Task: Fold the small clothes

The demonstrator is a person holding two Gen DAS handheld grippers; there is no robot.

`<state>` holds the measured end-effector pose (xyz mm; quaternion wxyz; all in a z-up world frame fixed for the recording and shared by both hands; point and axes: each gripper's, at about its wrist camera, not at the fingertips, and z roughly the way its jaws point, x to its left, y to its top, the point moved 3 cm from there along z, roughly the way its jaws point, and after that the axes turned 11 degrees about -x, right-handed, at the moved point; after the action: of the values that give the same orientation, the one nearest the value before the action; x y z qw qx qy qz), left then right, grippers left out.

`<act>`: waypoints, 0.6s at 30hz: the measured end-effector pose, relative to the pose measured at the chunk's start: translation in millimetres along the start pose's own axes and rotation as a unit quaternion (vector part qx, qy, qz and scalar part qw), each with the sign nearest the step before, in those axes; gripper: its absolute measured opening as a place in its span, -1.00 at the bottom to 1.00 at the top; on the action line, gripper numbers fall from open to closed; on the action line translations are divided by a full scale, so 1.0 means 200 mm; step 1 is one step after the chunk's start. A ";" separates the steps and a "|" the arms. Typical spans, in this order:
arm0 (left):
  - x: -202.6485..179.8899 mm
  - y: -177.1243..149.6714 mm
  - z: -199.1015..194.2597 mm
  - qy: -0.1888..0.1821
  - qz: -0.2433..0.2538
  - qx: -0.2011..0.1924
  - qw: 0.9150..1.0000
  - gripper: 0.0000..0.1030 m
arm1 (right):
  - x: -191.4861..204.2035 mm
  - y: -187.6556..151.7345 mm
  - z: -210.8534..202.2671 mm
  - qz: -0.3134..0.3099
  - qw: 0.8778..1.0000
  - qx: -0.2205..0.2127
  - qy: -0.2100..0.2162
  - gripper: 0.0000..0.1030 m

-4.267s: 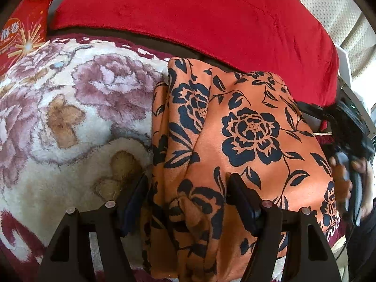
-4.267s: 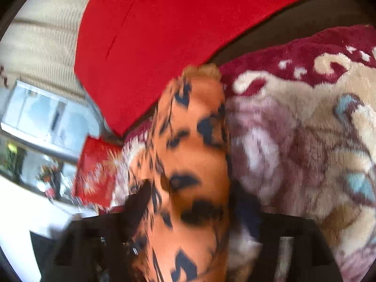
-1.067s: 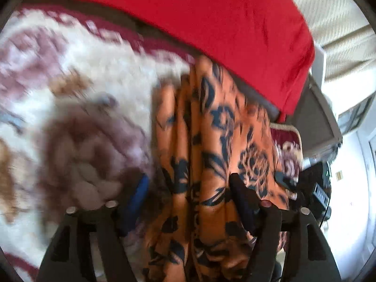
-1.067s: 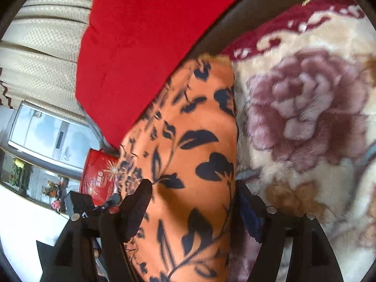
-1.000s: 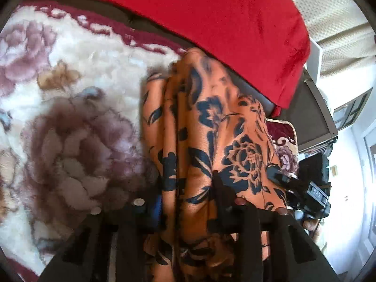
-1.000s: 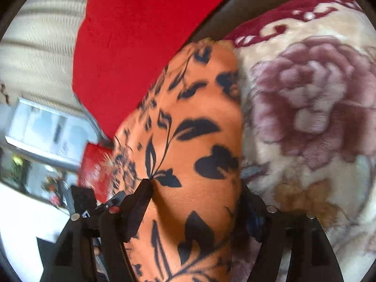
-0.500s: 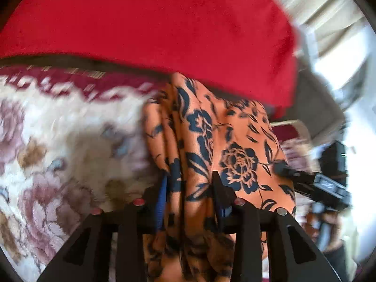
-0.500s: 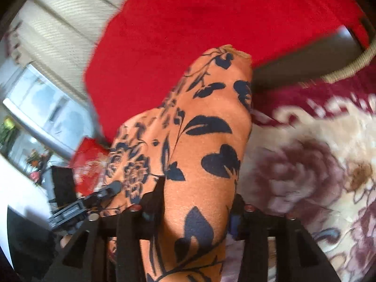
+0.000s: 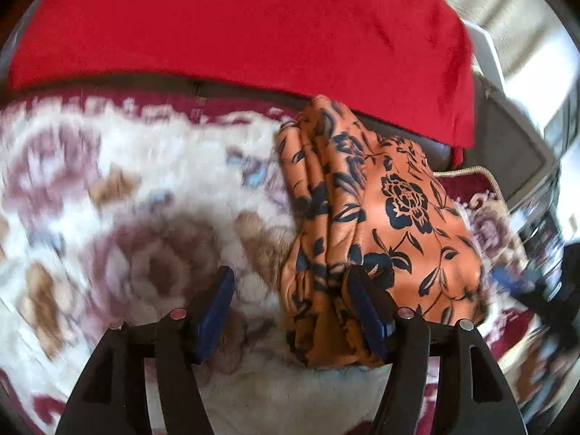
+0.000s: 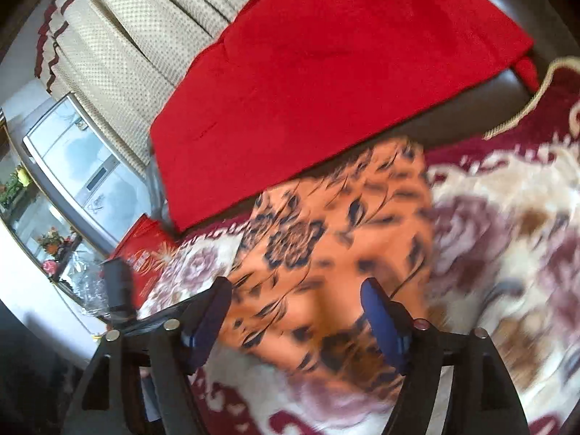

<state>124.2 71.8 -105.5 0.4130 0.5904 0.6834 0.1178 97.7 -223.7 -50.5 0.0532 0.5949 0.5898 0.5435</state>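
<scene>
— Orange garment with black flowers, bunched in folds on the floral blanket, its edge against the left gripper's right finger.

— Jaws?

— Both spread apart, gripping nothing; the right gripper straddles the cloth. Red cushion beyond.

The orange garment with black flowers is a thin, smooth cloth with a soft satin shine, and it lies in soft creases. Under it, the floral blanket is thick plush, fluffy and matt. The red throw behind looks like matt velvety fleece. The sofa edge below it seems dark glossy leather. The left gripper and the right gripper are matt black plastic with blue pads and small shiny metal pins. The curtain is a beige textured weave.
</scene>
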 end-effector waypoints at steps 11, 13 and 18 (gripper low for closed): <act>-0.25 0.42 0.16 -0.028 0.043 -0.007 0.999 0.27 | -0.02 -0.17 -0.01 0.043 0.999 -0.012 0.021 0.50; -0.24 0.46 0.30 -0.012 0.030 0.022 0.999 0.26 | -0.01 -0.20 0.00 0.045 0.999 -0.010 0.029 0.50; -0.05 0.46 0.54 0.042 -0.019 0.061 0.997 -0.04 | -0.06 -0.27 -0.01 0.052 0.998 -0.005 0.038 0.49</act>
<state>265.5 52.0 -110.4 0.3494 0.5957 0.7172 0.0927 65.0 -217.7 -95.1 0.0053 0.6034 0.5565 0.5710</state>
